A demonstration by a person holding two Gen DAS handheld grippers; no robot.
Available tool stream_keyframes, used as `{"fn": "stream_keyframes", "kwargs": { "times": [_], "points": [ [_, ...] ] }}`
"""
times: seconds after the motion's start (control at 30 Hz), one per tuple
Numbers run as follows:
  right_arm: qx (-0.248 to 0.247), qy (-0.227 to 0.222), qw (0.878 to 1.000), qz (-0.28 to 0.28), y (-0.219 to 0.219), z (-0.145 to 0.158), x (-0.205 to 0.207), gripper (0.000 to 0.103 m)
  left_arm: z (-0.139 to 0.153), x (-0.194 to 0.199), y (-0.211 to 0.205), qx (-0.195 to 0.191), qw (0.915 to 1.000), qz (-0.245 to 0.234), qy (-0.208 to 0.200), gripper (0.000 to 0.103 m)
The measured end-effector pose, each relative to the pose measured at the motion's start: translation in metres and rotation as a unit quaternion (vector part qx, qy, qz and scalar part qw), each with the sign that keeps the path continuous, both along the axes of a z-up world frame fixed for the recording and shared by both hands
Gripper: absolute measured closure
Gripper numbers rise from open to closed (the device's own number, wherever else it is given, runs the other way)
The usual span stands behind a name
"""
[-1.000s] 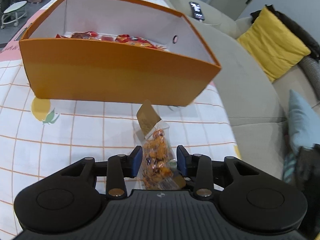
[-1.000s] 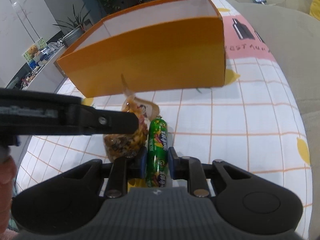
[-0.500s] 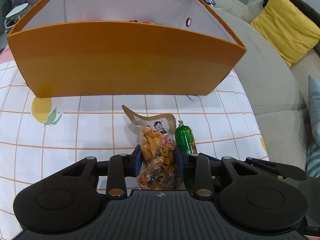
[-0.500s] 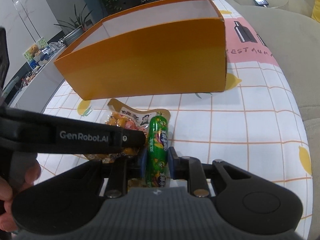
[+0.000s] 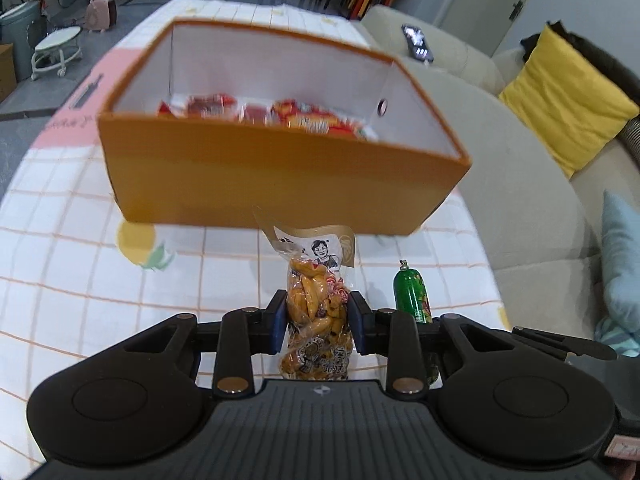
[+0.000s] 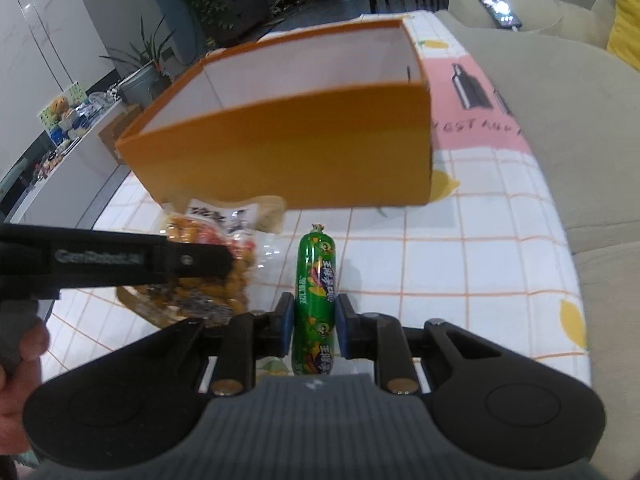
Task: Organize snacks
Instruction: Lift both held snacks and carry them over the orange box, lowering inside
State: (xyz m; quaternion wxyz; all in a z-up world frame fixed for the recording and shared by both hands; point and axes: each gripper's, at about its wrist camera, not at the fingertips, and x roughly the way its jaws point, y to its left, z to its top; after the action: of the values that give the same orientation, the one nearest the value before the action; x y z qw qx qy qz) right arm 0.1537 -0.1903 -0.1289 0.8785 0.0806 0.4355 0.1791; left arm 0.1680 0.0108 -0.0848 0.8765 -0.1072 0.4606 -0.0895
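An open orange box (image 5: 260,176) stands on the checked tablecloth, with red snack packets (image 5: 304,118) inside along its far wall; it also shows in the right wrist view (image 6: 304,152). My left gripper (image 5: 317,322) is shut on a clear bag of yellow snacks (image 5: 316,308), held above the table in front of the box. My right gripper (image 6: 311,326) is shut on a green sausage stick (image 6: 314,296), held beside the bag (image 6: 216,280). The stick also shows at the right in the left wrist view (image 5: 412,292).
A beige sofa (image 5: 540,184) runs along the table's right side with a yellow cushion (image 5: 568,100) and a phone (image 5: 418,42) on it. The tablecloth (image 6: 460,280) has orange grid lines and lemon prints. A potted plant (image 6: 144,72) stands far left.
Both grippers have risen from the table with their snacks; the box interior and red packets now show from above in the left view.
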Motion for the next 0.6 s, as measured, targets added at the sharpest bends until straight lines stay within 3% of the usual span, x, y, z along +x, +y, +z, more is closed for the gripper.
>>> {"fn": "stream_keyframes", "kwargs": {
  "times": [0.27, 0.4, 0.6],
  "points": [
    [0.013, -0.047, 0.999, 0.0, -0.005, 0.056, 0.003, 0.085, 0.059, 0.007, 0.021, -0.022, 0.9985, 0.003, -0.051, 0.068],
    [0.008, -0.074, 0.997, 0.009, 0.001, 0.082, 0.018, 0.085, 0.082, 0.024, 0.028, -0.015, 0.9971, 0.002, -0.075, 0.068],
    [0.0, -0.091, 0.996, 0.024, 0.007, 0.111, 0.055, 0.084, 0.092, 0.066, 0.036, -0.025, 0.9975, -0.007, -0.066, 0.069]
  ]
}}
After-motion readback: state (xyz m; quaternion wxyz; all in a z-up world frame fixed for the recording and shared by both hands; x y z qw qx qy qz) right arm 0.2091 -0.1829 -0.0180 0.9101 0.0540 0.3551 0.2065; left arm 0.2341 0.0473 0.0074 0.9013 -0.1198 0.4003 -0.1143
